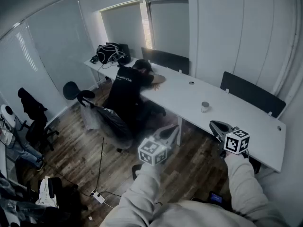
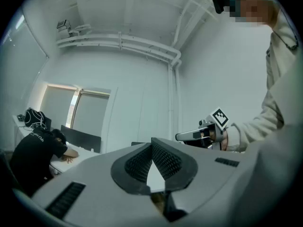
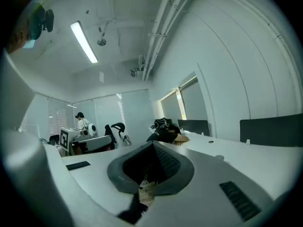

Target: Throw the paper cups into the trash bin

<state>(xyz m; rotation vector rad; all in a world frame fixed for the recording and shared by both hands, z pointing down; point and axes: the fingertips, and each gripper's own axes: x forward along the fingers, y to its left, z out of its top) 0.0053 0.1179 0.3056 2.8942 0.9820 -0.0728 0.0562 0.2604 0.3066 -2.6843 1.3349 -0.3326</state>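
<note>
One paper cup (image 1: 205, 107) stands upright on the long white desk (image 1: 246, 122), towards its right half. A dark bin bag (image 1: 108, 119) sits on the floor left of the desk, beside a person slumped over the desktop. My left gripper (image 1: 171, 130) hangs over the floor in front of the desk, its jaws shut with nothing between them (image 2: 152, 143). Just below and right of the cup, my right gripper (image 1: 216, 126) is held near the desk's front edge, apart from the cup. Its jaws are shut and empty (image 3: 152, 146).
The person in a black shirt (image 1: 129, 91) leans on the desk near the bag. Black chairs (image 1: 251, 94) stand behind the desk. A cable and power strip (image 1: 98, 196) lie on the wooden floor. Another person (image 3: 81, 122) stands by equipment at the far side.
</note>
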